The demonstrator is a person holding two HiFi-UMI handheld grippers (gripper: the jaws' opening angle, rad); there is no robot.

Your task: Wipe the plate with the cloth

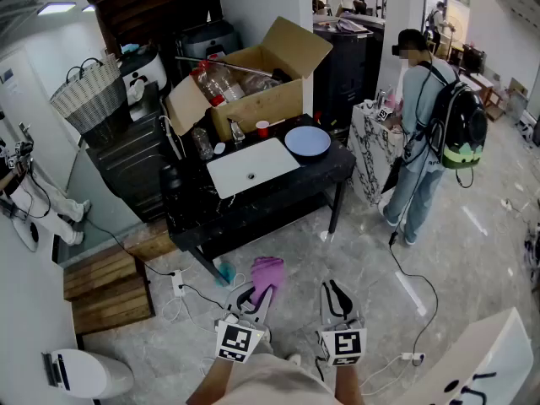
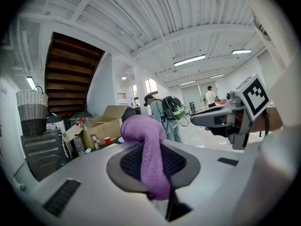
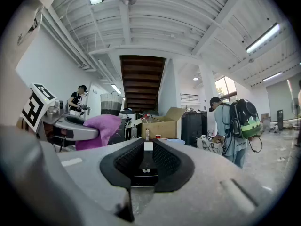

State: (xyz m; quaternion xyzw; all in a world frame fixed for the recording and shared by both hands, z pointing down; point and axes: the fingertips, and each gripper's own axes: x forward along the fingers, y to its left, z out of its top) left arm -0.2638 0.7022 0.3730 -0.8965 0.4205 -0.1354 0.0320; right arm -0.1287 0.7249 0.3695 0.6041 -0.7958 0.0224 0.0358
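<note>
The cloth (image 2: 150,147) shows a fuzzy purple terry pile. The plate (image 1: 307,141) looks smooth and glossy, possibly ceramic; the box (image 1: 257,104) is matt cardboard.

Black table (image 1: 331,170) w/ cardboard box (image 1: 253,99), white board (image 1: 251,165), blue plate (image 1: 307,141), red cup (image 1: 262,128) on top.

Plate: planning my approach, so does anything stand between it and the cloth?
Nothing visible does: only open floor separates the cloth, clamped in the left tongs, from the plate on the black table. The white board lies left of the plate.
</note>
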